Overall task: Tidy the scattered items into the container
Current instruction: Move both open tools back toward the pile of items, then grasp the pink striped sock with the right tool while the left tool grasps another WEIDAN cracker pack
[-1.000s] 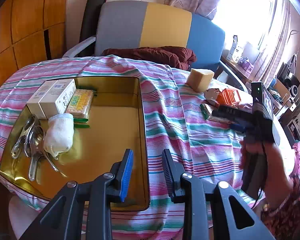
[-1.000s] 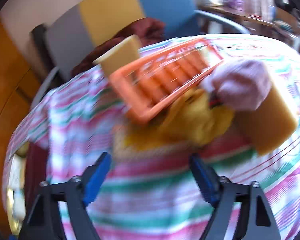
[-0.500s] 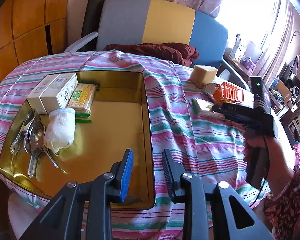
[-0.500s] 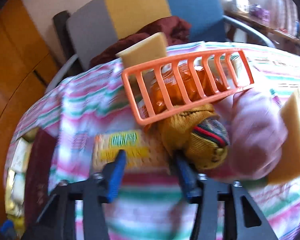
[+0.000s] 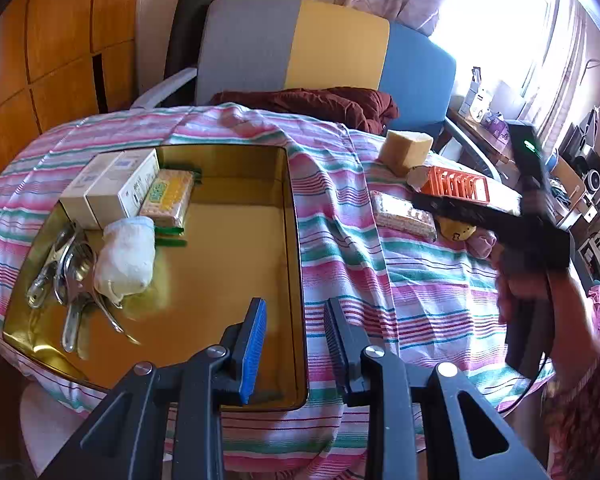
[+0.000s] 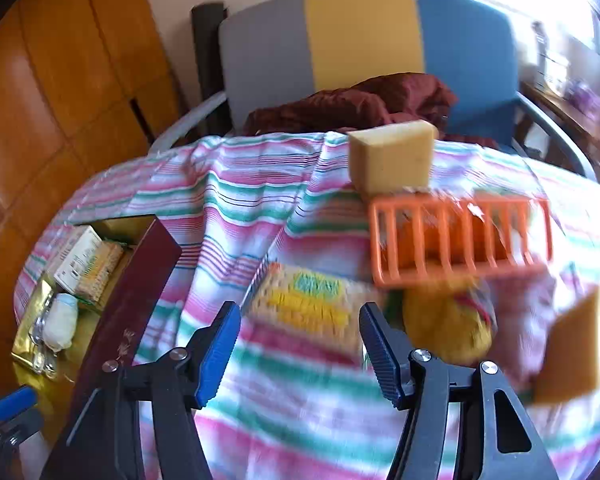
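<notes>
The gold tin (image 5: 228, 264) holds white boxes (image 5: 112, 184), a cracker pack (image 5: 166, 198), a white sock (image 5: 126, 256) and spoons (image 5: 72, 280). My left gripper (image 5: 295, 312) hangs open and empty above the tin's right wall, near its front corner. On the striped cloth lie a second cracker pack (image 6: 308, 300), an orange rack (image 6: 460, 240), a yellow sock (image 6: 448, 332) and two sponges (image 6: 392, 156). My right gripper (image 6: 300, 316) is open, its fingers on either side of the cracker pack's near edge. The image is blurred, so contact is unclear. The tin's dark red outer wall (image 6: 132, 300) shows at left.
A grey, yellow and blue armchair (image 5: 340, 52) with a maroon cloth (image 5: 320, 100) stands behind the table. Wooden panels (image 5: 60, 40) are at left, cluttered shelves (image 5: 580, 168) at right. A hand (image 5: 532, 280) holds the right gripper over the table's right side.
The right gripper's fingers narrowed from wide open and now frame the cracker pack. Its view swung left, so more of the tin shows. The left gripper barely moved.
</notes>
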The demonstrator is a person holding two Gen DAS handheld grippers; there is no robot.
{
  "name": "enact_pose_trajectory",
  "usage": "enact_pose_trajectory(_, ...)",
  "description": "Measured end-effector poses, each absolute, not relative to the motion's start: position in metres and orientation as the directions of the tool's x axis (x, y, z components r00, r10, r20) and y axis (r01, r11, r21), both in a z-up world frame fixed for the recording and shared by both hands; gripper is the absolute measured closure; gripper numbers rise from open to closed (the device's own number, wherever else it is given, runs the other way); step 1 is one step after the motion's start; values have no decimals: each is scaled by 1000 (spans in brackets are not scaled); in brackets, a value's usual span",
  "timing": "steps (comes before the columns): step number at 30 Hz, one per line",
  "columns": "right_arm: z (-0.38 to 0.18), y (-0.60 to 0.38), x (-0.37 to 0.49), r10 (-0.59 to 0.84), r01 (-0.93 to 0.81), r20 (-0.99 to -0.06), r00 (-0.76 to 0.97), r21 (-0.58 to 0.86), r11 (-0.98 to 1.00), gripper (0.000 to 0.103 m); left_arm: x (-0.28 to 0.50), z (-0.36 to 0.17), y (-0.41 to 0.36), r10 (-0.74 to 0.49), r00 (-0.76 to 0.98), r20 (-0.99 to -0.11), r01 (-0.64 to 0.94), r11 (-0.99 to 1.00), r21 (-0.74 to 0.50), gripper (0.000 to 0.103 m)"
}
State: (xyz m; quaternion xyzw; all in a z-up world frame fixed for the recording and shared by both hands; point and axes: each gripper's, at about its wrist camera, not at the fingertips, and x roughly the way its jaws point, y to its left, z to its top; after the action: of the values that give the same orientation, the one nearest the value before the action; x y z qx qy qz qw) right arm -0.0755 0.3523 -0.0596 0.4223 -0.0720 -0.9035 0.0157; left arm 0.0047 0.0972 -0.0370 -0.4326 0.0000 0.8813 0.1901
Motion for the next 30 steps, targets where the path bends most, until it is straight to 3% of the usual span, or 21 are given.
enact_pose_trajectory(3,-67,357,-85,-69,-4,-772,-632,91,-996,36,5,-35,96,331,-558,-761,-330,-930,-162,73)
enact_pose_trajectory(9,-83,352,-92,-142,36,-821,-552,147,-988,38,4,-38,98,322,-548,-772,-328,-932,-156,73)
enact_pose_trajectory(13,-82,346,-60,-205,3,-828,-522,238,-971,53,3,-41,100,320,-543,-776,-324,-933,-158,73)
enact_pose_trajectory(20,-88,328,16,-391,-26,-755,-526,474,-880,54,2,-46,123,336,-507,-794,-374,-915,-149,73)
enact_pose_trajectory(22,-82,333,32,-343,-41,-734,-586,449,-893,54,2,-45,132,344,-504,-792,-399,-906,-139,73)
enact_pose_trajectory(24,-69,353,40,-190,-121,-714,-674,360,-925,51,2,-42,141,357,-510,-782,-416,-899,-139,73)
enact_pose_trajectory(26,-62,380,42,-16,-257,-706,-708,278,-926,36,-2,-40,153,391,-487,-781,-435,-884,-171,73)
enact_pose_trajectory(30,-68,428,29,120,-412,-728,-675,237,-880,36,-16,-44,184,439,-418,-796,-453,-860,-236,73)
